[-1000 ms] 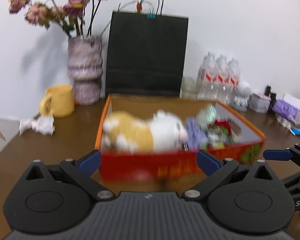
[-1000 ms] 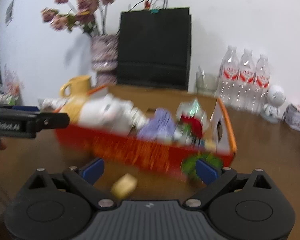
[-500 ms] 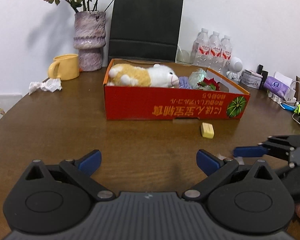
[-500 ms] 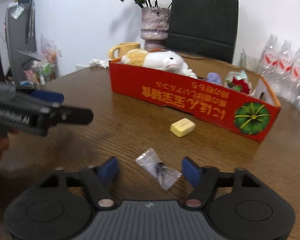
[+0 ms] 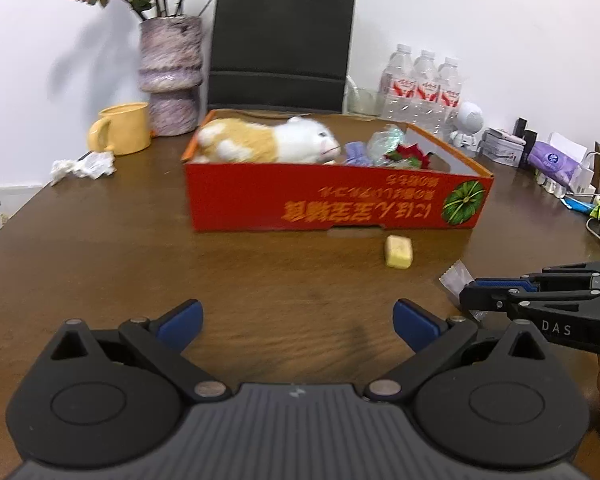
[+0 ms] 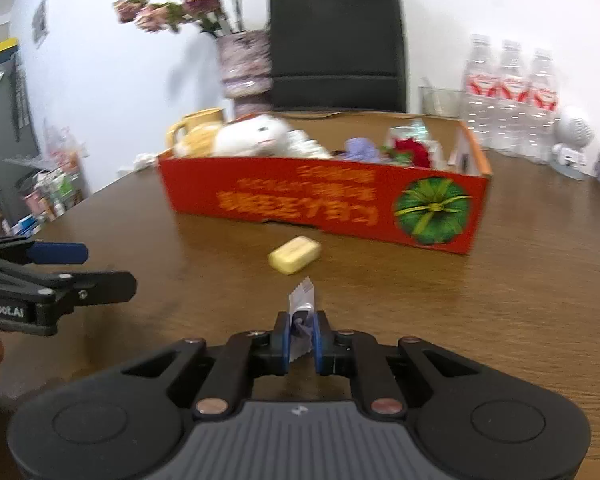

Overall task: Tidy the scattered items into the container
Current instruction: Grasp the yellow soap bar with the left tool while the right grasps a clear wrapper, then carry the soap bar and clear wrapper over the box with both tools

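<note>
Right gripper (image 6: 301,338): jaws have just been closing and now pinch a small clear candy wrapper (image 6: 301,307); the wrapper's upper end sticks out beyond the blue pads, low over the wooden table (image 6: 520,300). Left gripper (image 5: 296,318): jaws spread wide, nothing between them, held over bare tabletop. A yellow soap-like block (image 6: 294,255) lies on the table just in front of the red cardboard box (image 6: 324,204), beyond the wrapper. The box holds a plush toy (image 5: 268,141) and other items.
</note>
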